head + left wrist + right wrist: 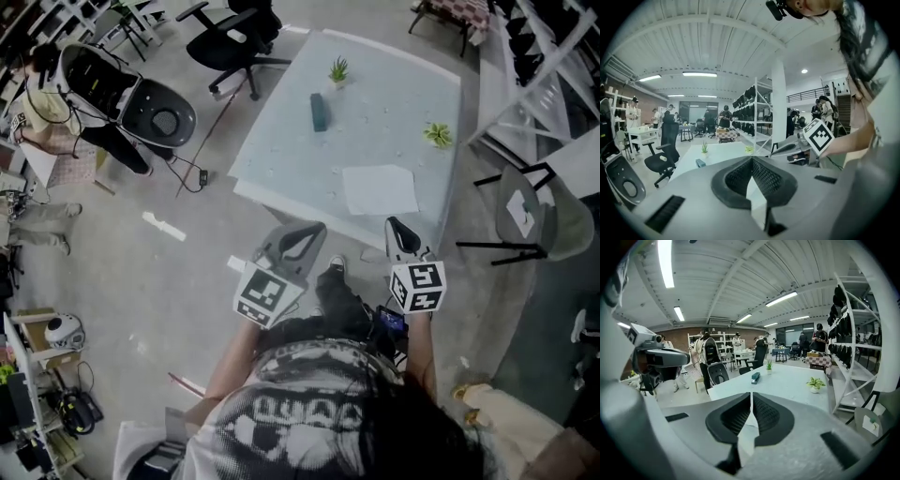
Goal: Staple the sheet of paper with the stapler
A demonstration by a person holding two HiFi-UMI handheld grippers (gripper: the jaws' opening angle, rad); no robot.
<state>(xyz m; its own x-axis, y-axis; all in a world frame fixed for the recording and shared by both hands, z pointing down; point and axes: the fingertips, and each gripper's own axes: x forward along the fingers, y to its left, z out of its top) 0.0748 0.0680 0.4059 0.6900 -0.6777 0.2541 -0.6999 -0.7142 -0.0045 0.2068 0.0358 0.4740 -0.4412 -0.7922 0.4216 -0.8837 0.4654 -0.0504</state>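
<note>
Stapler point(320, 112) and paper point(379, 189) lie apart on the table point(394, 89) — left claw point(312, 230) and right claw point(394, 225) closed, empty.

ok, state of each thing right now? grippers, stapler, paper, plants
Left gripper: shut, empty.
Right gripper: shut to a slit, empty.
Stapler: closed, lying on table, untouched.
Paper: flat on table, near its edge.
Plants: both upright.
</note>
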